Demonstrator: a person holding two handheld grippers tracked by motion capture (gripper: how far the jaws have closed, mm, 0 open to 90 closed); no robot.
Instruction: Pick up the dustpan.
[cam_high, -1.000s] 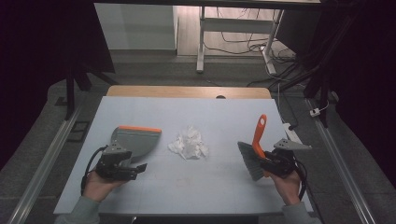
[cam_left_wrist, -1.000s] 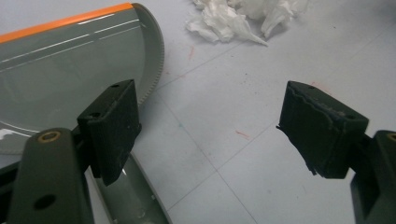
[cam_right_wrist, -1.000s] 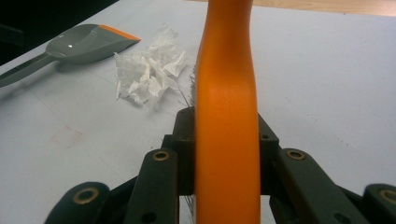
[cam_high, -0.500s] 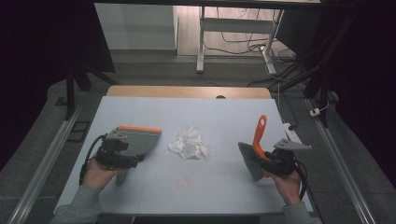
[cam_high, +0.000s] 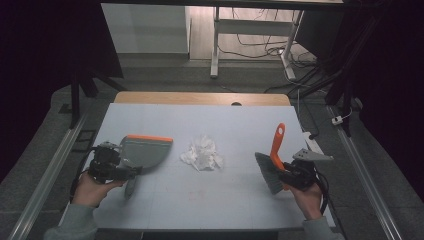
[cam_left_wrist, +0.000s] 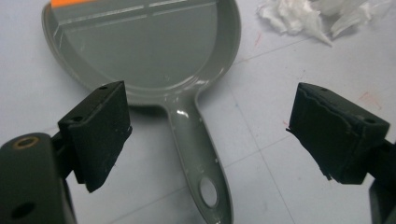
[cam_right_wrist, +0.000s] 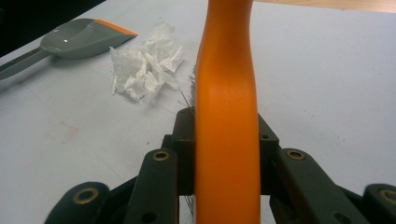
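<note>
1. Whereas a second ago the left gripper (cam_high: 131, 172) sat over the dustpan's handle, it has since drawn back toward the table's left edge and its jaws have just been opening; they now stand wide apart with the grey handle lying untouched on the table between them.
2. Unchanged from the earlier frames, the right gripper (cam_high: 284, 175) is clamped on the orange handle of the brush (cam_high: 271, 165), bristles toward the middle of the table.
3. From above, the left hand (cam_high: 91, 187) covers much of its gripper, and the handle's end is hard to make out.
4. Looking along the left gripper's jaws, the dustpan (cam_left_wrist: 144, 51) shows its hanging hole; its orange lip is cut off at the top edge.
5. Along the right gripper's jaws, the handle hides the bristles, while the crumpled paper (cam_right_wrist: 144, 63) lies between brush and dustpan, apart from both.
</note>
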